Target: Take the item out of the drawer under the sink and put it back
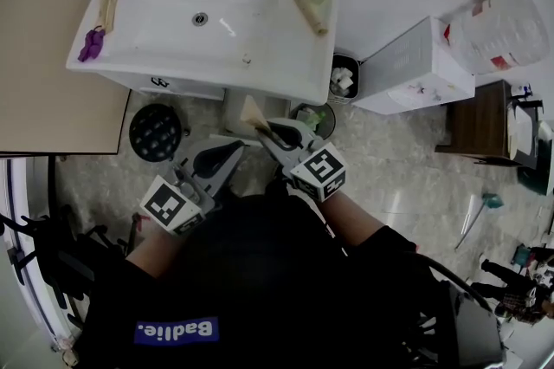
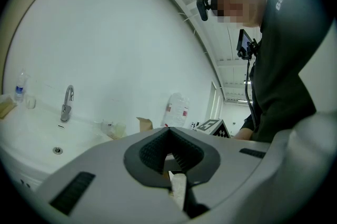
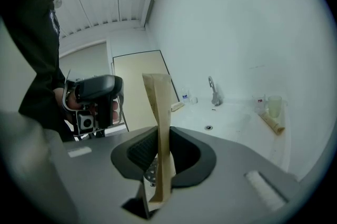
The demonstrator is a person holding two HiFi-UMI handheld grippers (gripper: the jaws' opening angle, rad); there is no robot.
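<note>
Tan and flat, the paper packet [image 1: 252, 113] is out of the drawer and pinched in the right gripper [image 1: 264, 132], whose fingers are clenched on it near its lower end. The right gripper view shows the packet [image 3: 159, 123] edge-on between the pads, rising well past the tips of the right gripper [image 3: 163, 140]. From the head view its long axis runs on from the fingers, and its free end points forward and slightly left at the front edge of the sink [image 1: 130, 68], close under the rim. The next move hinges on that heading. The drawer should lie below the sink, ahead of and lower than the packet, so the free end would probably have to tip downward and go in leading-end first. No view shows the drawer itself plainly, so whether it stands open cannot be told. The left gripper [image 1: 235, 149] hangs just beside the right one, to its left and a little behind the packet, apart from it. Its fingers are pressed together in the left gripper view [image 2: 169, 136], with nothing recognisable held between them. The right hand is plainly the nearer one for the return, and the left is free to deal with the drawer front.
</note>
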